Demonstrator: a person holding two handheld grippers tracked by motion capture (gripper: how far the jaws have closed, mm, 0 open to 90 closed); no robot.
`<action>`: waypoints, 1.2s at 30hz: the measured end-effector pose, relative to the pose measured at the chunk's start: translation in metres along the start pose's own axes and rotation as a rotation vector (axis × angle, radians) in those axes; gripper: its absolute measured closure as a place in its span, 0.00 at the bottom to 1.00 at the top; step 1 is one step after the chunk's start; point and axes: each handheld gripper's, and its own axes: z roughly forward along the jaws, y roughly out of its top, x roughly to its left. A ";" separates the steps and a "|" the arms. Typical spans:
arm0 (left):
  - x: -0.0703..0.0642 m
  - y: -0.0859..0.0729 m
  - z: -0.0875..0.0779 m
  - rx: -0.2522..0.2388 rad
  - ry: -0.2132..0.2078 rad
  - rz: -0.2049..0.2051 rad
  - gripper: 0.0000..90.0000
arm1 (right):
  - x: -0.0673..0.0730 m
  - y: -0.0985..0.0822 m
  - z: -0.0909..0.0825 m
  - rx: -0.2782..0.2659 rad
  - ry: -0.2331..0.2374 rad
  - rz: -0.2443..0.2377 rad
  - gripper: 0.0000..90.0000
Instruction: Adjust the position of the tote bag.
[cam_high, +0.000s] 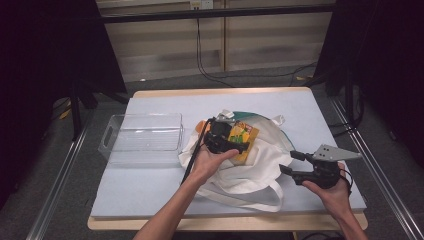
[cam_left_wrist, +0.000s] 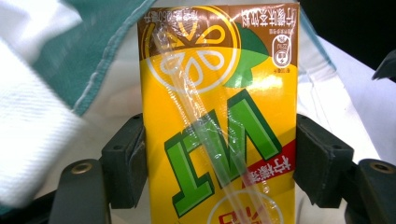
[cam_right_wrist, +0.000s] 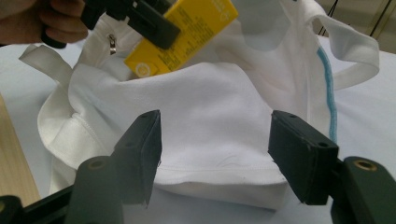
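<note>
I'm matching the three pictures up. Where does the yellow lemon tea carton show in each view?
High view: lemon tea carton centre, in the left gripper, over the white tote bag.
Left gripper view: carton centre, clamped between both jaws.
Right gripper view: carton top, left of centre.
Shared landmark: the white tote bag.

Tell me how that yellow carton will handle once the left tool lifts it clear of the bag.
The carton looks stiff: flat faces and square edges between the left tool's pads, so it should keep its shape. Its printed skin is glossy and may slip under a light grip. The wrapped straw on its face looks thin and could crush or peel off.
</note>
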 end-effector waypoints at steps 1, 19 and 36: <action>0.000 0.002 -0.002 0.007 0.002 0.007 0.32 | 0.000 0.000 0.000 0.000 0.000 0.000 0.39; -0.010 0.015 -0.023 0.277 0.022 0.150 0.32 | 0.001 0.000 0.002 0.008 0.001 -0.002 0.39; -0.006 0.008 0.015 0.404 -0.021 0.135 0.31 | 0.001 0.000 0.001 0.009 0.003 -0.002 0.38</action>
